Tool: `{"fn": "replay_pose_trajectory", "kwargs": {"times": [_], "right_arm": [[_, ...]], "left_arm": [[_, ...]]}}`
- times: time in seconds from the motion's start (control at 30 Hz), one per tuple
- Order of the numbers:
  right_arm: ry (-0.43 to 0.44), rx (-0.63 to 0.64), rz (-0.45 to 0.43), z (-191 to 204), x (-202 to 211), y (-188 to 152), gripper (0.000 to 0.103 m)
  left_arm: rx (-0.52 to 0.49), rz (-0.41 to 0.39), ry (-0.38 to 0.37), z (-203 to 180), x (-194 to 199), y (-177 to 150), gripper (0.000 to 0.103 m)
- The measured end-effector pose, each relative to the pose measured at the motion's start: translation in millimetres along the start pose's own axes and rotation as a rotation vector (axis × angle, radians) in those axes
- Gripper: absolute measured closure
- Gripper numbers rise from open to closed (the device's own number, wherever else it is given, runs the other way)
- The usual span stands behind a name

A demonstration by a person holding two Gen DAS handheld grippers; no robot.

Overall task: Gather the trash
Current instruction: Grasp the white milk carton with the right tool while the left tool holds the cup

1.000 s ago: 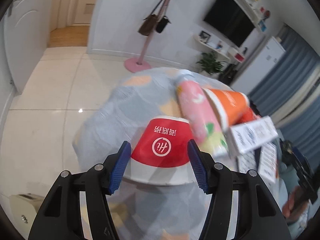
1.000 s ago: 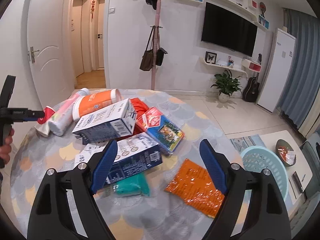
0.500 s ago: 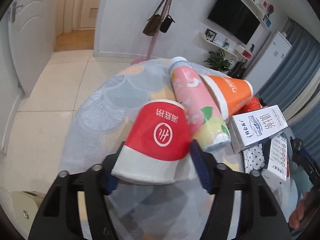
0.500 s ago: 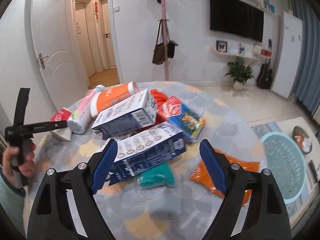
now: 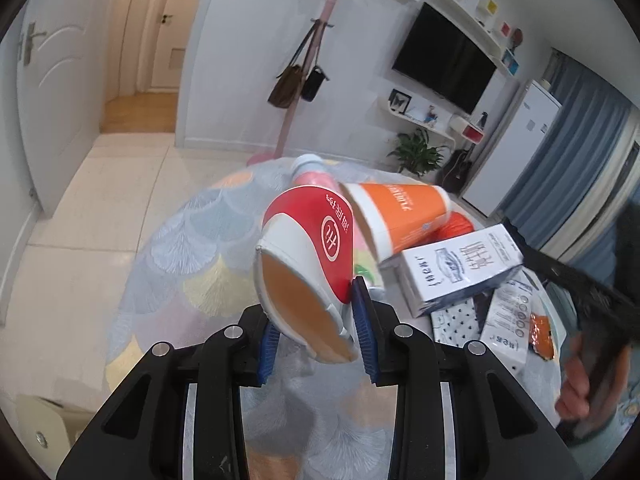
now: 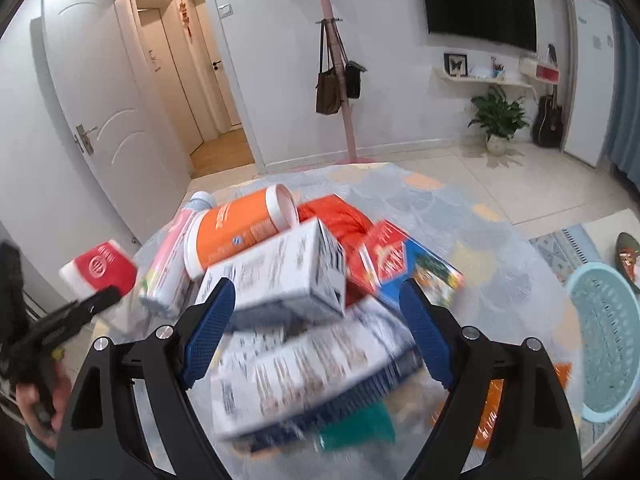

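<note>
Left gripper (image 5: 316,326) closing, pads squeezing red cup (image 5: 308,256), lifted off table (image 5: 180,256), mouth toward camera. Orange tub (image 5: 400,212) at 2 o'clock, white carton (image 5: 460,268) at 3. Right gripper (image 6: 318,330) spread wide over cartons, gripping nothing.

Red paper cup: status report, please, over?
Left hand-held gripper closing on red paper cup, squashed. Right hand-held gripper open above white cartons. Basket unobstructed.

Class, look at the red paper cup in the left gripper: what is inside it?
The red paper cup is squashed between the closing left gripper. Its mouth shows only a bare orange-tinted lining; the bottom is hidden.
</note>
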State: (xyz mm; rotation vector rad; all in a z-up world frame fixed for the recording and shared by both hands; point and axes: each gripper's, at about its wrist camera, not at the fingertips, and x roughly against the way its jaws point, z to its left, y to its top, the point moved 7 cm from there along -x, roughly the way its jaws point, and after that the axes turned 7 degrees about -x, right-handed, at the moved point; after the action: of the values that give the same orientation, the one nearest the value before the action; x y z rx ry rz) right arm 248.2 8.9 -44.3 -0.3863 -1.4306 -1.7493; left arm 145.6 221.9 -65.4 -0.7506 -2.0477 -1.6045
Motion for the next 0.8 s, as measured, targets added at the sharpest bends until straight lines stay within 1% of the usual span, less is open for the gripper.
{"fn": "replay_pose_trajectory", "kwargs": {"times": [0.07,0.13,0.27,0.37,0.4,0.43,0.47,0.5,0.53,0.57,0.6,0.63,0.67,0.8], "right_arm": [[-0.002,-0.042,0.019,-6,-10,8,0.023],[0.013,-0.059,0.038,-9,-18,11,0.023],[0.056,-0.098,0.114,-14,-39,8,0.026],[0.064,-0.068,0.125,-10,-43,8,0.03],[0.073,-0.051,0.127,-5,-43,7,0.036],[0.088,-0.031,0.13,-1,-41,7,0.047],[0.092,-0.012,0.13,3,-39,5,0.054],[0.099,0.009,0.131,8,-37,2,0.066],[0.102,0.025,0.127,12,-34,1,0.072],[0.099,0.049,0.112,17,-29,-2,0.075],[0.096,0.071,0.099,22,-24,-4,0.083],[0.089,0.099,0.084,29,-17,-8,0.086],[0.092,0.124,0.071,35,-9,-12,0.086],[0.124,0.198,0.067,62,15,-36,0.086]], "left_arm": [[-0.011,-0.002,0.005,-3,2,1,0.071],[-0.01,-0.004,-0.008,-6,4,0,0.071],[-0.013,0.0,-0.021,-6,2,-2,0.07],[-0.011,0.004,-0.032,-7,-1,-4,0.07],[-0.012,0.004,-0.035,-6,-1,-4,0.07],[-0.015,0.005,-0.036,-5,-2,-3,0.07],[-0.017,0.004,-0.036,-7,-2,-4,0.07],[-0.019,0.004,-0.036,-8,-1,-4,0.07],[-0.021,0.003,-0.037,-9,-1,-4,0.07],[-0.021,0.001,-0.037,-10,0,-3,0.07],[-0.021,-0.003,-0.037,-10,2,-3,0.07],[-0.02,-0.006,-0.036,-10,2,-3,0.07],[-0.017,-0.012,-0.032,-9,5,-3,0.07],[0.002,-0.036,-0.028,-5,15,-3,0.07]]}}
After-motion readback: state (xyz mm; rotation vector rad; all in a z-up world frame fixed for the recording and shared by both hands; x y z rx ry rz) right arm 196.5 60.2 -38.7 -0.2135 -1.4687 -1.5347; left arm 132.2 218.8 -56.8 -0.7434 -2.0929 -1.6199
